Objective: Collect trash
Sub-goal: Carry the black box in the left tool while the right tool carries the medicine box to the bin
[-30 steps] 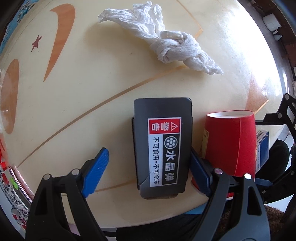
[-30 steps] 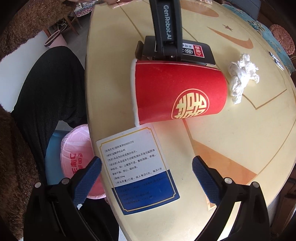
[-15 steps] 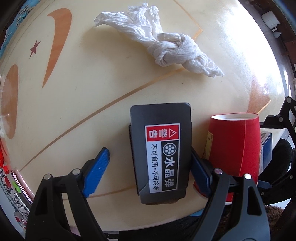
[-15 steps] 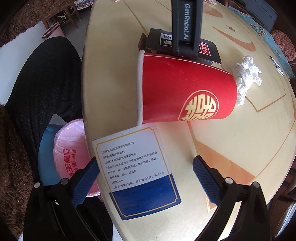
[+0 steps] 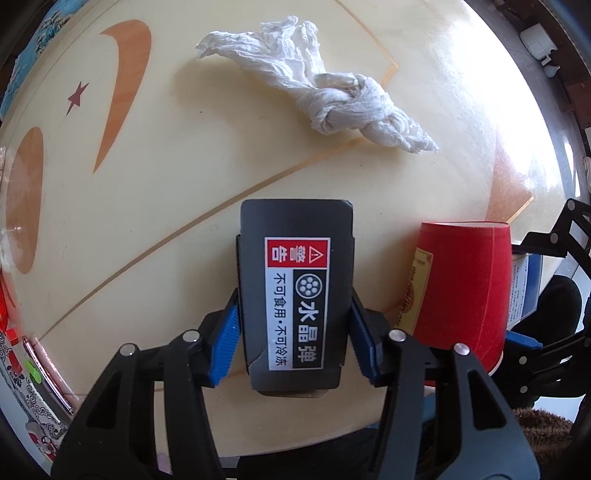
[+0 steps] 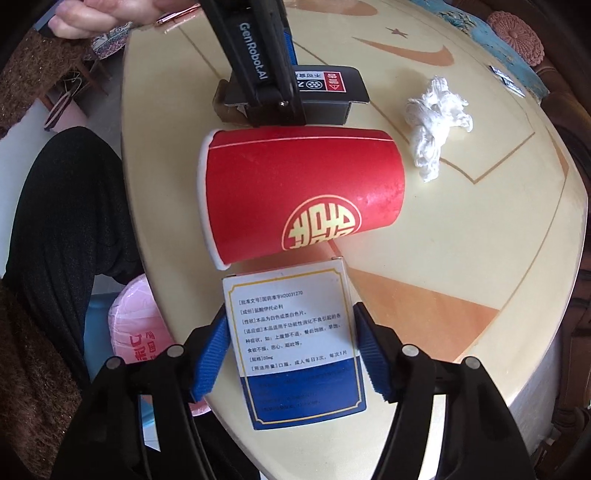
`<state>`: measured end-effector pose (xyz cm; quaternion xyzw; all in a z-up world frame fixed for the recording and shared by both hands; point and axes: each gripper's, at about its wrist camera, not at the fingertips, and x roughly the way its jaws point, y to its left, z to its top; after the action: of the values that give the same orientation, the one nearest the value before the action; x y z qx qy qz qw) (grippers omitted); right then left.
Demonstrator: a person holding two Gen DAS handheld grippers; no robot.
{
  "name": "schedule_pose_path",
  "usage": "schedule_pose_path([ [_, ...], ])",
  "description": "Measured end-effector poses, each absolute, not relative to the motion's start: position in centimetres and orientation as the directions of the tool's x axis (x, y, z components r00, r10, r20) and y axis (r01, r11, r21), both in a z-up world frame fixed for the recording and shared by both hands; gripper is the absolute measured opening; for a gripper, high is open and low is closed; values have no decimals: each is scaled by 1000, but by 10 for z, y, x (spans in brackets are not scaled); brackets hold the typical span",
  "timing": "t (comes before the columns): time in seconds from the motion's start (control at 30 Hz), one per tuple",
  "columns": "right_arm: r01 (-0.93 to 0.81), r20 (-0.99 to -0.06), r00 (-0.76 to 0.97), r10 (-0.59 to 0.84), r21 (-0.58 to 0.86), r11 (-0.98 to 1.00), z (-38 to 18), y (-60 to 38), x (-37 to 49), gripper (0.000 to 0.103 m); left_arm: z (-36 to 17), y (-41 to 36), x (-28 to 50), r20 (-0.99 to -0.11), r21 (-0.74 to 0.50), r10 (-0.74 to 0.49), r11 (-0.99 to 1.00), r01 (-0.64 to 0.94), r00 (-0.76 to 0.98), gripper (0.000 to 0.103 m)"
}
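A black box (image 5: pixel 295 295) with a red warning label lies flat on the round cream table (image 5: pixel 147 221). My left gripper (image 5: pixel 295 332) points straight down over it, its jaws closing and its blue pads (image 5: pixel 225 343) against the box's long sides. A white-and-blue medicine box (image 6: pixel 291 332) lies near the table's edge. My right gripper (image 6: pixel 291 343) has its closing jaws on both sides of that box, pads touching. A red paper cup (image 6: pixel 295 192) lies on its side between the two boxes. A twisted white tissue (image 5: pixel 332 99) rests farther out on the table.
A pink-lined bin (image 6: pixel 133 325) stands on the floor below the table edge, beside a person's black-clad leg (image 6: pixel 66 221). A hand (image 6: pixel 110 14) holds the left gripper's handle (image 6: pixel 258 74). Patterned items line the table's far rim (image 6: pixel 517 81).
Both grippers have narrowed from wide open until their pads meet the boxes. The right gripper rolled, so the medicine box now sits square between its fingers.
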<state>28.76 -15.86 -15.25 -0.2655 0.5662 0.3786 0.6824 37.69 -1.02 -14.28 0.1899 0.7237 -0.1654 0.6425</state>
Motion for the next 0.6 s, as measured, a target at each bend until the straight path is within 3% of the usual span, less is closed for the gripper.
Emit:
schedule_pose_path([
  [0.6, -628, -947, 295, 129, -90, 773, -96, -203, 319, 63, -90, 25, 356, -1000, 11, 22, 913, 407, -21, 53],
])
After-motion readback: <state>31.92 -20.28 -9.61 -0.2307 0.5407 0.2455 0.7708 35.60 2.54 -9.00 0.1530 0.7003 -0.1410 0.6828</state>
